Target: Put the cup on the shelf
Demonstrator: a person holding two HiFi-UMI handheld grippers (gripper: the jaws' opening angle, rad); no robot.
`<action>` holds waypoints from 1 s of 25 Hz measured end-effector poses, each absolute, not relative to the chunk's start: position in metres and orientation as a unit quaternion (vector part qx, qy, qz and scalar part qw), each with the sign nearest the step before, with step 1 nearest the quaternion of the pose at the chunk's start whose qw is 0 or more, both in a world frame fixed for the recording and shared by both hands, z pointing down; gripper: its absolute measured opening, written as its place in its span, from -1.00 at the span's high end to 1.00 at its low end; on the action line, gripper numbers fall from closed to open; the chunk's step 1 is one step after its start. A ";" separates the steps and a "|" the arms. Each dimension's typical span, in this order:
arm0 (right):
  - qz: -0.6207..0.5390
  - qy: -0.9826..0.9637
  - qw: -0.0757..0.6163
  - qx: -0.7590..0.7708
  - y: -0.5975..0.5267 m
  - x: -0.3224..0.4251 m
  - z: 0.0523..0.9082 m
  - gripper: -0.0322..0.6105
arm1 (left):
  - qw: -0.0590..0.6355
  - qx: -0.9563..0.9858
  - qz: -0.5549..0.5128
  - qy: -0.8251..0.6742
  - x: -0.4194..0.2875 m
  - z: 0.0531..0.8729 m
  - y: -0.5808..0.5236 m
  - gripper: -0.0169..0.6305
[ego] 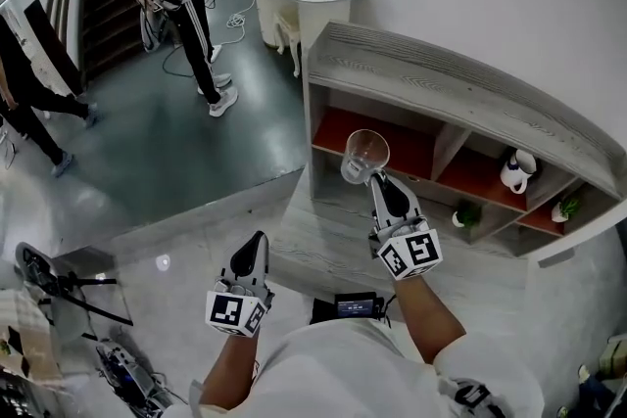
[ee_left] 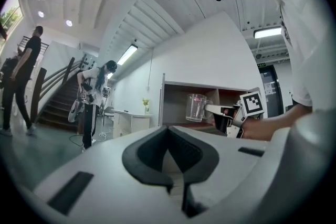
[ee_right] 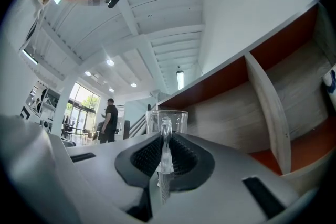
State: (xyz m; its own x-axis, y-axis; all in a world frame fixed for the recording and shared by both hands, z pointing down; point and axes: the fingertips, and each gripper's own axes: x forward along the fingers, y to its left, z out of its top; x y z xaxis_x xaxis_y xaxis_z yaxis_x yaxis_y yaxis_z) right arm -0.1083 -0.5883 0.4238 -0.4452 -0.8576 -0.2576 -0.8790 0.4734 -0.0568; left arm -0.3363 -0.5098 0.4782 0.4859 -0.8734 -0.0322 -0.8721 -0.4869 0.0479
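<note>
1. Our left gripper (ego: 255, 248) is closed tight and holds nothing.
2. Our right gripper (ego: 378, 183) pinches the handle of the glass cup (ego: 364, 155).
3. The cup hangs in the air near the shelf's (ego: 460, 78) left end. We must set it inside.
</note>
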 end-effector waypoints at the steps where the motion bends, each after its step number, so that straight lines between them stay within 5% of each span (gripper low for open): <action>1: 0.042 0.848 0.127 -0.513 -0.592 -0.108 0.424 0.76 | 0.014 0.862 -0.025 -0.507 -0.337 0.480 -0.509 0.92; 25: 0.019 0.810 0.088 -0.579 -0.665 -0.109 0.431 0.76 | 0.035 0.849 -0.032 -0.527 -0.353 0.492 -0.501 0.92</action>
